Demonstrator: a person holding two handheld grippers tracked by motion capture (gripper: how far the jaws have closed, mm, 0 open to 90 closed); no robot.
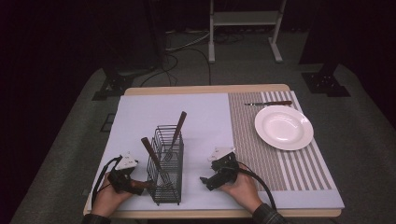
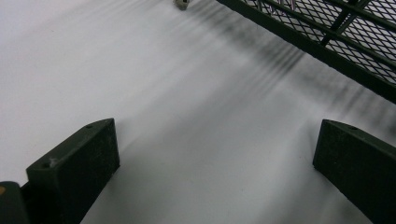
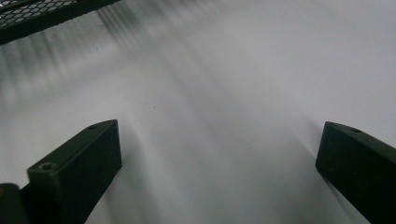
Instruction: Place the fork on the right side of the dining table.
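Left claw [image 1: 136, 185], right claw [image 1: 205, 181] both spread wide, empty, on mat flanking wire caddy [image 1: 166, 173].

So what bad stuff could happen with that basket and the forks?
1. The wire caddy looks tall and narrow, and the left gripper sits open right beside it; a nudge might tip it.
2. The two wooden-handled utensils lean loosely, so pulling one could drag the caddy along.
3. The plate sits far right; a long carry risks a drop.
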